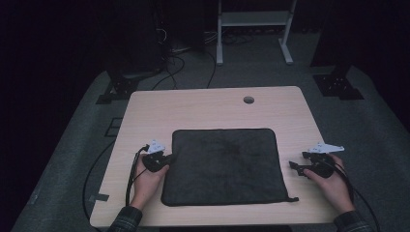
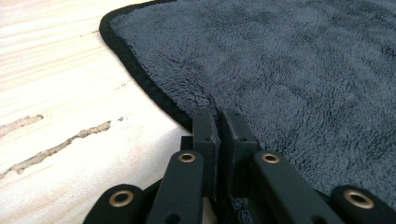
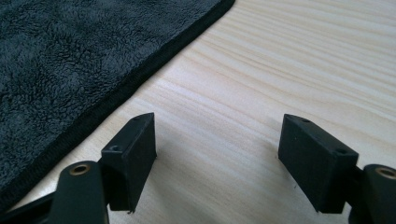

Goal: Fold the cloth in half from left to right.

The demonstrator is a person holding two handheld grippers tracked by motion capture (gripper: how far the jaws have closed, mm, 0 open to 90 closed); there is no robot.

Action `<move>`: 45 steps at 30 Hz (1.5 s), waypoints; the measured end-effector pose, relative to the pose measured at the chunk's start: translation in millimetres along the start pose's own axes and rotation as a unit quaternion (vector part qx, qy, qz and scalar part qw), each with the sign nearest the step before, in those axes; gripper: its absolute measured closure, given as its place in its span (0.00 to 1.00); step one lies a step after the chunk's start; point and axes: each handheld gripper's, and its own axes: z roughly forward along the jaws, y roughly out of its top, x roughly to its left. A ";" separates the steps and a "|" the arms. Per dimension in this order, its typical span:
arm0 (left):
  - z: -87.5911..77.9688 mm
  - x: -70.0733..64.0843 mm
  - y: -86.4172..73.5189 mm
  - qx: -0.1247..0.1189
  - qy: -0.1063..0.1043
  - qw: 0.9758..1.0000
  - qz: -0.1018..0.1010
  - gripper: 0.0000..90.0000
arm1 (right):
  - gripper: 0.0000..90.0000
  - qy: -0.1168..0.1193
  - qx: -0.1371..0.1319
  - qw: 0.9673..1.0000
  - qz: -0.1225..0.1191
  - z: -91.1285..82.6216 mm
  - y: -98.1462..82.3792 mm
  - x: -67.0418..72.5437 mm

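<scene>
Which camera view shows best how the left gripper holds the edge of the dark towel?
The left gripper view: the left gripper stands shut on the towel's black hem, seen close. The high view shows the whole towel but the grip small. The right gripper view shows another edge, ungripped.

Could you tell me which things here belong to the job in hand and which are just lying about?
In the job:
- dark towel, flat on the table
- left gripper, shut on the towel's edge
- right gripper, open over bare wood beside it

Lying about:
- white stand behind the table
- cables on the floor
</scene>
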 end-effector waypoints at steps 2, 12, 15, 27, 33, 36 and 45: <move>-1.6 2.9 0.0 0.000 -0.008 1.000 -0.011 0.95 | 0.30 0.000 0.000 1.000 0.000 0.0 0.0 0.0; -15.1 9.9 5.0 -0.008 -0.017 0.999 -0.029 0.95 | 0.29 0.001 0.001 1.000 -0.001 0.1 0.0 0.1; -18.8 13.3 5.1 -0.008 -0.015 0.999 -0.032 0.95 | 0.27 -0.002 0.002 1.000 0.000 0.4 0.1 -0.1; -35.7 33.1 2.0 -0.011 0.003 0.999 -0.046 0.95 | 0.15 -0.013 0.011 1.000 0.011 2.1 0.7 0.2; -45.5 44.7 0.0 -0.014 0.015 0.998 -0.052 0.95 | 0.15 -0.013 0.011 1.000 0.012 2.1 0.7 0.2; -54.2 55.2 -2.8 -0.019 0.026 0.997 -0.067 0.95 | 0.15 -0.013 0.011 1.000 0.012 2.1 0.7 0.2; -66.3 67.2 -7.5 -0.037 0.027 0.995 -0.094 0.95 | 0.15 -0.013 0.011 1.000 0.012 2.1 0.7 0.2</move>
